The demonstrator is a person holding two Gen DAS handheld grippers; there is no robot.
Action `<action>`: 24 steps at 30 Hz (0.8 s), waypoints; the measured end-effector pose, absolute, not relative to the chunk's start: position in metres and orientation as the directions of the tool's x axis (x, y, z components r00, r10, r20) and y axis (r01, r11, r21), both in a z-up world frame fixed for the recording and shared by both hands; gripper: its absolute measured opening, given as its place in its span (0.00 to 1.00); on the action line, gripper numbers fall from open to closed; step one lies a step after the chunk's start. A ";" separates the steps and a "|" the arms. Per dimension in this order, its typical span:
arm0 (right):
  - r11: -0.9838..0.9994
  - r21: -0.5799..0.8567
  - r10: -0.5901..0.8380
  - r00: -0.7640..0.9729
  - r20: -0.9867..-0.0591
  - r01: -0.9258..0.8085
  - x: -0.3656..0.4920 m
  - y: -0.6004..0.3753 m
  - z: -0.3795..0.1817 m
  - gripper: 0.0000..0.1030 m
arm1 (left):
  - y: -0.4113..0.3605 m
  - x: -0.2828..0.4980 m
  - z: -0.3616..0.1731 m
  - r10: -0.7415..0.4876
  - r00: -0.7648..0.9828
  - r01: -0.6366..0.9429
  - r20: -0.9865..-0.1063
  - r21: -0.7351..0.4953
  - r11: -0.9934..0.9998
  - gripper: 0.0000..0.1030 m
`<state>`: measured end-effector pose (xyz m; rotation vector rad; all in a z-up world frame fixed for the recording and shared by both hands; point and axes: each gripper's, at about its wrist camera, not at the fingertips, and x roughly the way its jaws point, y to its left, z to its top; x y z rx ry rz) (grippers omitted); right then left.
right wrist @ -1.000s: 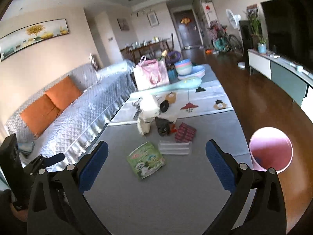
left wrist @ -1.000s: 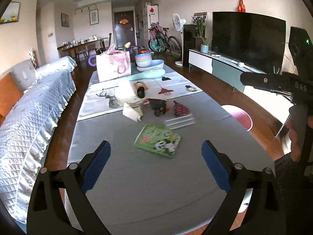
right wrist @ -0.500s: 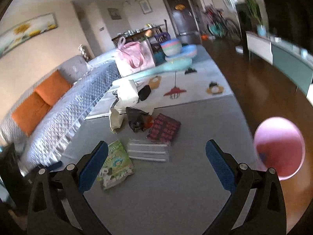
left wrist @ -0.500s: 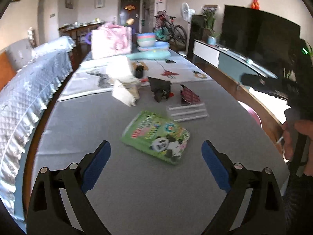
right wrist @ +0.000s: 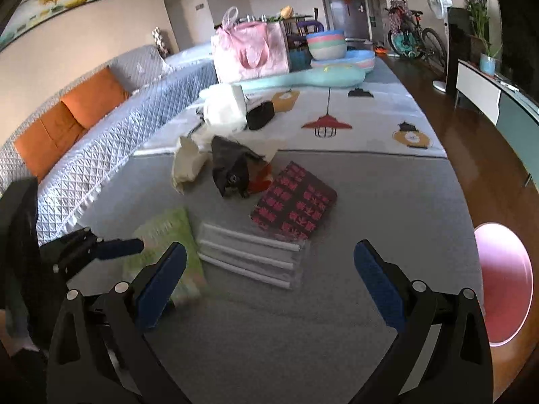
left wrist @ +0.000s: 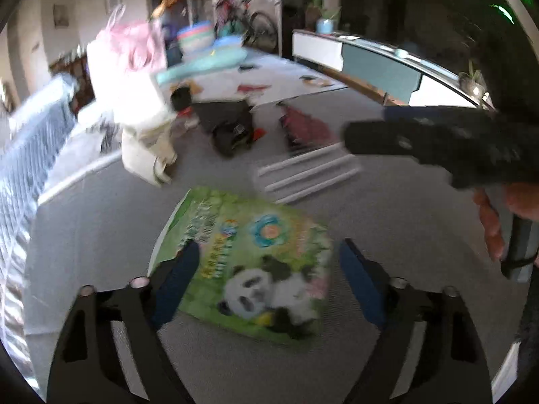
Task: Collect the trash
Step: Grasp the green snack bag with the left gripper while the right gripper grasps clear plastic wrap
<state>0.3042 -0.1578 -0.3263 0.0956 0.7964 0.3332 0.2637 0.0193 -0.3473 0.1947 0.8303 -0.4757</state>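
Trash lies scattered on the grey tabletop (right wrist: pixel 387 202): nearest, the green panda packet (left wrist: pixel 256 262) sits flat between the wide-spread blue pads of the left claw (left wrist: pixel 266 282), not gripped. Right claw (right wrist: pixel 269 282) gapes wide too, empty, hovering just short of the clear sleeve of white sticks (right wrist: pixel 249 256). Beyond that, the dark red-printed wrapper (right wrist: pixel 296 205), then a crumpled black bag (right wrist: pixel 232 168) beside a cream wrapper (right wrist: pixel 187 165). Far back stands a pink tote (right wrist: pixel 252 50).
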 end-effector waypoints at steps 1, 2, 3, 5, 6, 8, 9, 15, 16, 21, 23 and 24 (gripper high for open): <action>0.942 0.213 0.333 0.645 -0.688 -0.259 0.306 -0.158 -0.329 0.95 | 0.026 0.269 -0.348 -0.332 0.572 0.459 -0.750 -0.043 0.888 0.67; 0.940 0.215 0.337 0.636 -0.695 -0.263 0.309 -0.157 -0.331 0.95 | 0.033 0.274 -0.349 -0.319 0.575 0.430 -0.754 -0.053 0.901 0.65; 0.941 0.213 0.336 0.629 -0.701 -0.265 0.312 -0.156 -0.333 0.95 | 0.039 0.277 -0.349 -0.308 0.577 0.415 -0.756 -0.052 0.908 0.64; 0.938 0.218 0.343 0.622 -0.704 -0.269 0.317 -0.155 -0.336 0.95 | 0.047 0.281 -0.349 -0.313 0.574 0.405 -0.756 -0.070 0.912 0.59; 0.937 0.218 0.345 0.618 -0.706 -0.274 0.319 -0.153 -0.337 0.95 | 0.051 0.282 -0.349 -0.317 0.573 0.399 -0.756 -0.081 0.913 0.51; 0.934 0.215 0.350 0.607 -0.714 -0.286 0.324 -0.148 -0.340 0.95 | 0.056 0.288 -0.350 -0.347 0.554 0.389 -0.757 -0.133 0.912 0.48; 0.931 0.217 0.356 0.596 -0.720 -0.294 0.326 -0.145 -0.343 0.95 | 0.060 0.290 -0.349 -0.371 0.546 0.380 -0.751 -0.173 0.909 0.41; 0.923 0.149 0.329 0.529 -0.783 -0.354 0.331 -0.122 -0.360 0.93 | 0.066 0.304 -0.357 -0.404 0.479 0.335 -0.779 -0.263 0.905 0.00; 0.920 0.128 0.323 0.529 -0.785 -0.371 0.329 -0.118 -0.360 0.84 | 0.069 0.305 -0.358 -0.423 0.472 0.325 -0.774 -0.293 0.899 0.00; 0.914 0.154 0.344 0.512 -0.787 -0.376 0.327 -0.126 -0.356 0.08 | 0.077 0.302 -0.345 -0.426 0.516 0.291 -0.743 -0.315 0.903 0.00; 0.906 0.218 0.384 0.483 -0.787 -0.364 0.329 -0.133 -0.356 0.08 | 0.071 0.297 -0.334 -0.377 0.568 0.305 -0.731 -0.239 0.922 0.17; 0.901 0.235 0.397 0.479 -0.783 -0.364 0.328 -0.135 -0.355 0.07 | 0.067 0.296 -0.333 -0.359 0.569 0.317 -0.739 -0.206 0.926 0.61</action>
